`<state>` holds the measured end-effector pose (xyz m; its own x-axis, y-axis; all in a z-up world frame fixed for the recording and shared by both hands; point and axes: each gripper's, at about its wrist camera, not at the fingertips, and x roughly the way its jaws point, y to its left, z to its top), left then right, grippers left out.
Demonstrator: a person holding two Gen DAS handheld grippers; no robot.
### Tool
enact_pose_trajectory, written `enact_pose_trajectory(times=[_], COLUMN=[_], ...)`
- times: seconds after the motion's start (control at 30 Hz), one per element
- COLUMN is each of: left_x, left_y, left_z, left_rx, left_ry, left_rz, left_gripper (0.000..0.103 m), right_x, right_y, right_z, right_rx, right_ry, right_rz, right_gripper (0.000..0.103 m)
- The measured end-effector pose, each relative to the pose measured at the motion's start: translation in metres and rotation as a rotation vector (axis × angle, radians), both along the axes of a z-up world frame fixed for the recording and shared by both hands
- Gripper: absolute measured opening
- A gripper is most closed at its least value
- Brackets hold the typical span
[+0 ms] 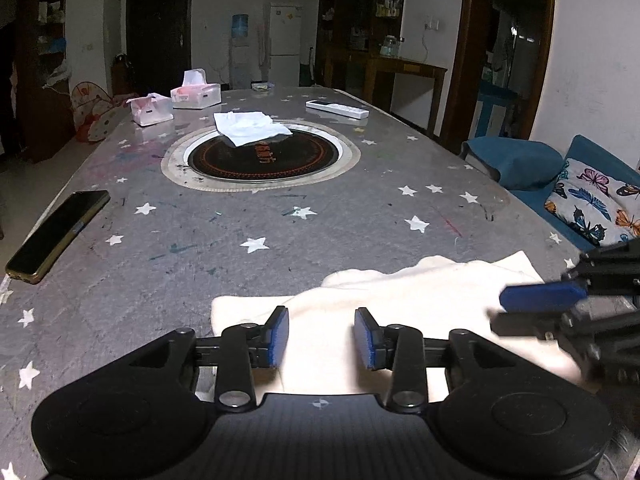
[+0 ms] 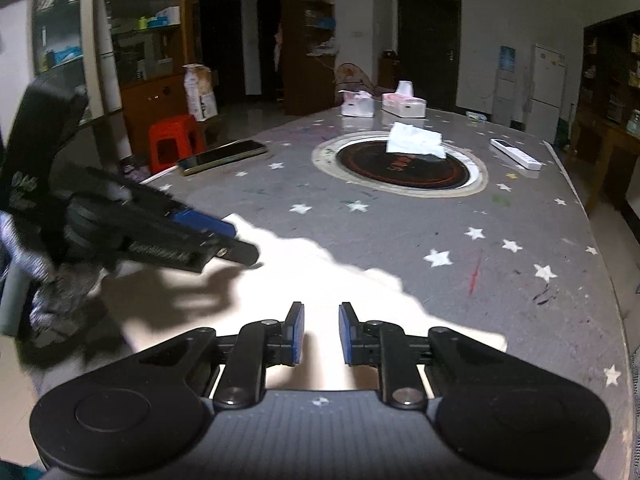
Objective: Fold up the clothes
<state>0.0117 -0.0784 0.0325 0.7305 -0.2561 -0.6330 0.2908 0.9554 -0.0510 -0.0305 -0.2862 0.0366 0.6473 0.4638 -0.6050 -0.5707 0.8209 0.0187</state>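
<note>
1. Left gripper (image 1: 322,338): blue-padded fingers (image 1: 280,336) stand apart with a wide gap between them and nothing clamped; they hover over the near-left part of the cream garment (image 1: 400,300). Whether the pads touch the cloth cannot be told.
2. Right gripper (image 2: 321,334): fingers apart, the gap narrower than on the left, nothing held between the pads. In the left wrist view it enters from the right edge, blurred, above the garment's right side.
3. Cream garment: lies flat at the near edge of the table (image 1: 320,232), directly beneath and ahead of both grippers, its far edge uneven. In the right wrist view the left gripper's shadow falls across the cloth.
4. Table: grey covering printed with white stars; a round dark inset (image 1: 264,154) ringed in pale trim sits at its centre, well beyond the garment.
5. White cloth (image 1: 250,126): crumpled, overlapping the far rim of the inset.
6. Phone (image 1: 58,236): face up near the table's left edge, well apart from the garment.
7. Two tissue boxes (image 1: 196,94) stand at the far left; a white remote (image 1: 338,109) lies at the far right.
</note>
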Motion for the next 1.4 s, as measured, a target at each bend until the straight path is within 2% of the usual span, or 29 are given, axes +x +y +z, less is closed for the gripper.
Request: enact_pose_trajectory(times=[0.03, 0.17, 0.3, 0.37, 0.77, 1.03, 1.4], left_x=[-0.002, -0.012, -0.025, -0.032, -0.052, -0.057, -0.076], left_y=[0.000, 0.004, 0.010, 0.015, 0.025, 0.032, 0.035], left_z=[0.001, 0.001, 0.001, 0.001, -0.007, -0.010, -0.012], left_rx=[0.001, 0.000, -0.002, -0.015, -0.031, -0.032, -0.061], left_ry=[-0.002, -0.002, -0.001, 0.002, 0.013, 0.024, 0.072], left_rz=[0.004, 0.024, 0.052, 0.068, 0.116, 0.138, 0.102], left_gripper=[0.043, 0.048, 0.050, 0.051, 0.054, 0.056, 0.056], right_x=[-0.005, -0.021, -0.033, -0.038, -0.058, -0.061, -0.067], right_y=[0.001, 0.004, 0.001, -0.003, -0.033, -0.038, -0.047], right_z=[-0.001, -0.007, -0.009, -0.010, -0.018, -0.018, -0.016], right_rx=[-0.003, -0.034, -0.002, 0.009, 0.053, 0.036, 0.005], right_ry=[-0.002, -0.022, -0.027, -0.027, 0.013, 0.029, 0.055], right_rz=[0.006, 0.022, 0.001, -0.003, -0.057, -0.040, -0.004], right_gripper=[0.028, 0.029, 0.031, 0.036, 0.038, 0.042, 0.042])
